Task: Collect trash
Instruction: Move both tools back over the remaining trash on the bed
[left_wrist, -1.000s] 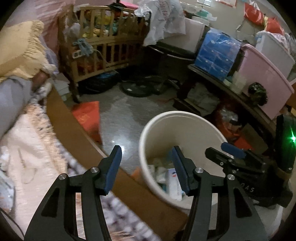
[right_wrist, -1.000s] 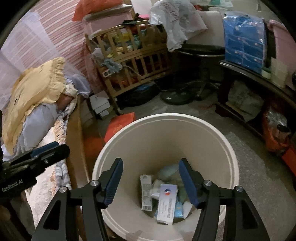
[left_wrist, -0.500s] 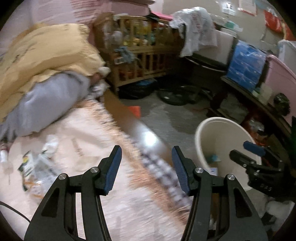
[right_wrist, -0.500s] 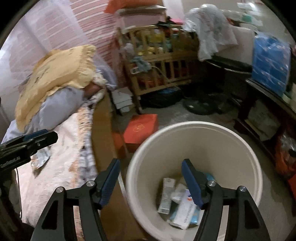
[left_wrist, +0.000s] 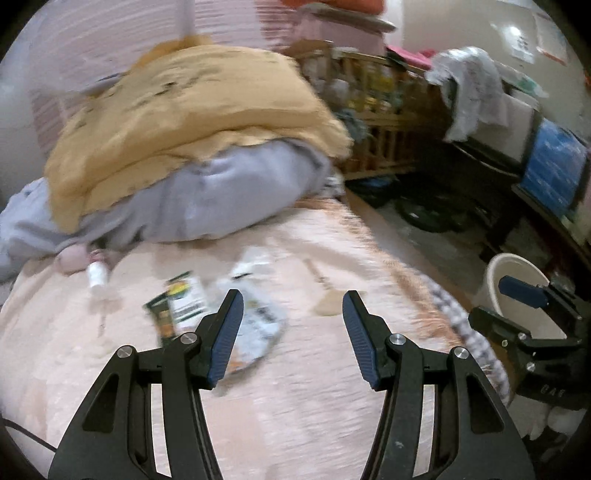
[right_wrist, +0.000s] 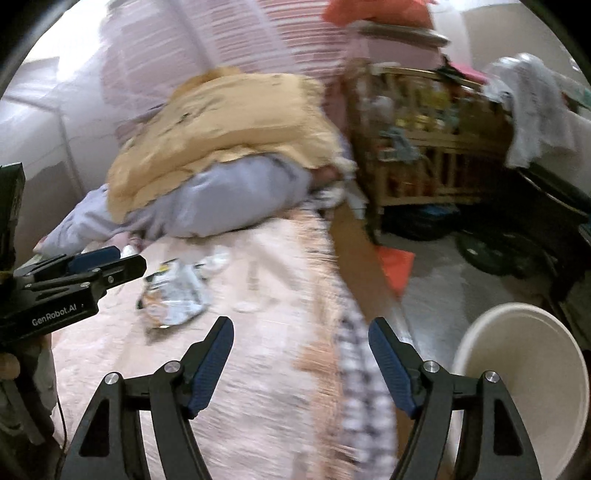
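Observation:
Several wrappers lie on the pink blanket of the bed: a green and white packet (left_wrist: 184, 301), a crumpled silver wrapper (left_wrist: 258, 325) that also shows in the right wrist view (right_wrist: 177, 291), and a small white bottle (left_wrist: 96, 275). My left gripper (left_wrist: 291, 332) is open and empty above the bed, just right of the wrappers. My right gripper (right_wrist: 301, 365) is open and empty over the bed's edge. The cream trash bucket (right_wrist: 524, 369) stands on the floor to the right, and its rim shows in the left wrist view (left_wrist: 517, 266).
A yellow cushion (left_wrist: 192, 122) lies on a grey pillow (left_wrist: 207, 199) at the bed's head. A wooden crib (right_wrist: 436, 147) stands beyond. A red box (right_wrist: 397, 266) lies on the floor beside the bed. A dark table with blue packs (left_wrist: 554, 173) is at the right.
Both grippers have swung left from over the bucket to over the bed. The wrappers on the blanket have come into view. Both stay open and empty.

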